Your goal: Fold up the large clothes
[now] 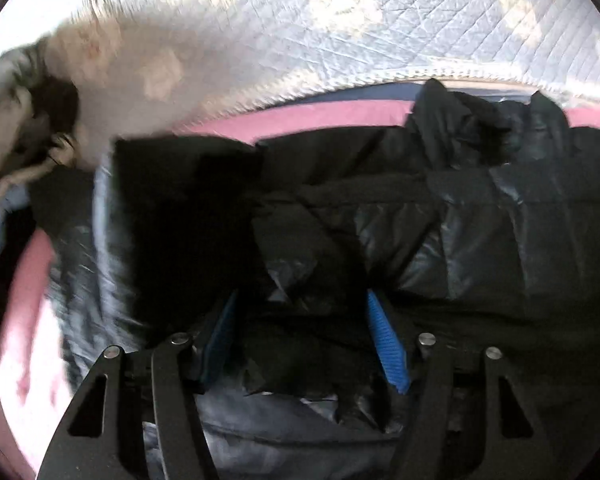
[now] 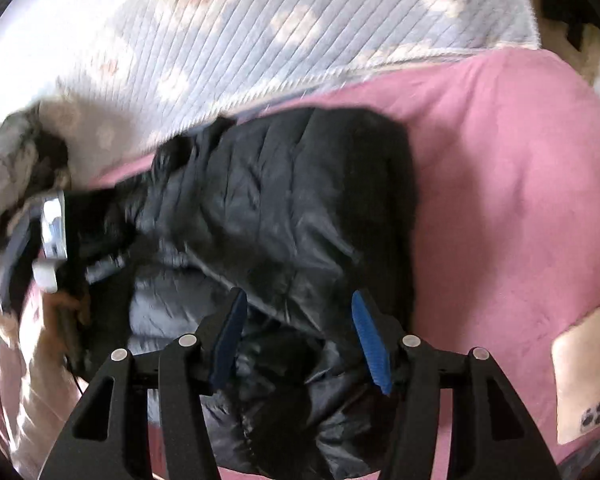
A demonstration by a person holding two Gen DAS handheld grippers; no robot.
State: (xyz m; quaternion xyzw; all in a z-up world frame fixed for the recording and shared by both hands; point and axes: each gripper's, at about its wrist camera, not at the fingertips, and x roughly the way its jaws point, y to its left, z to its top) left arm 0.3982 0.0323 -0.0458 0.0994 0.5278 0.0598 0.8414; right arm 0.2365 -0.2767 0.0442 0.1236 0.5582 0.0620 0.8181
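while both views are smeared by motion blur, the black quilted puffer jacket (image 1: pixel 440 216) is plain enough: in the left wrist view it fills the middle and right of the frame, lying on a pink fleece blanket (image 1: pixel 340 114) that shows as a band along its upper edge and again at the lower left. above that band a pale blue quilted bedspread with cream blotches (image 1: pixel 400 20) covers the top of the frame. the left gripper (image 1: pixel 302 338) sits at the bottom centre with its blue ribbed pads (image 1: pixel 384 344) spread well apart, released, and dark jacket fabric lies in the space between the fingers without being pinched. at the upper left edge a grey and dark bundle of cloth (image 1: pixel 16 120) is too blurred to name further.

in the right wrist view the same jacket (image 2: pixel 284 216) runs from the left centre down to the bottom middle, bunched and glossy, on the pink blanket (image 2: pixel 500 180), which takes up the right half of the frame. the right gripper (image 2: pixel 300 340) at the bottom centre also has its blue pads (image 2: pixel 370 344) wide apart, gripping nothing, with jacket folds showing between and below them. a cream-cased phone with a cluster of camera lenses (image 2: pixel 584 376) lies face down on the blanket at the lower right, well apart from the jacket. the quilted bedspread (image 2: pixel 280 32) crosses the top of this frame, and the other gripper's body with a shiny silver part (image 2: pixel 54 224) appears at the left edge, against the jacket's far end.
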